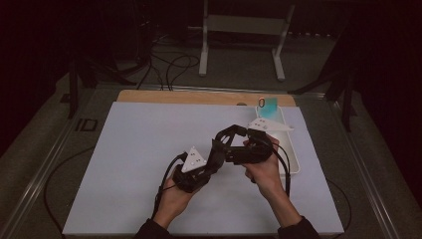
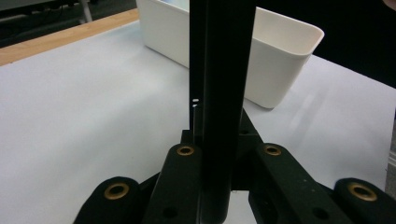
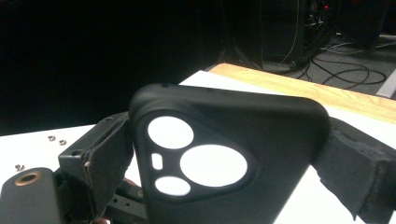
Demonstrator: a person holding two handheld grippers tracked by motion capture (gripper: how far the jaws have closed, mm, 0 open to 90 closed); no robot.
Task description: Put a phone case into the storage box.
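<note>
Tongs count: two black two-jaw tongs, one per hand, both mid-bench in the high view; left tongs [image 1: 222, 144], right tongs [image 1: 230, 133], tips meeting.
Left tongs state: jaws shut tight together with nothing between, seen as one dark upright bar in the left gripper view [image 2: 219, 93].
Right tongs state: clamped on the black soft phone case with three round camera cutouts [image 3: 224, 154], one padded jaw at each side edge of the case.
Phone case place: held above the bench between the right tongs' jaws, cutout side toward the right gripper camera; in the high view hard to tell apart from the dark tongs.
Hands: two, left hand [image 1: 174, 194] and right hand [image 1: 266, 172], entering from the bottom edge.
Bins: one white rectangular plastic bin [image 1: 288, 159] at the bench's right edge, just beside the right hand; its inside hidden in the left gripper view [image 2: 280, 51].
Bench: one, white sheet over a wooden top [image 1: 139, 144].
High view extra: teal translucent object with an orange ring [image 1: 267, 104] at the bin's far end.
Right gripper view extra: three small metal bits [image 3: 51, 139] on the white sheet at left; cables on the floor beyond.
Writing: none readable.
</note>
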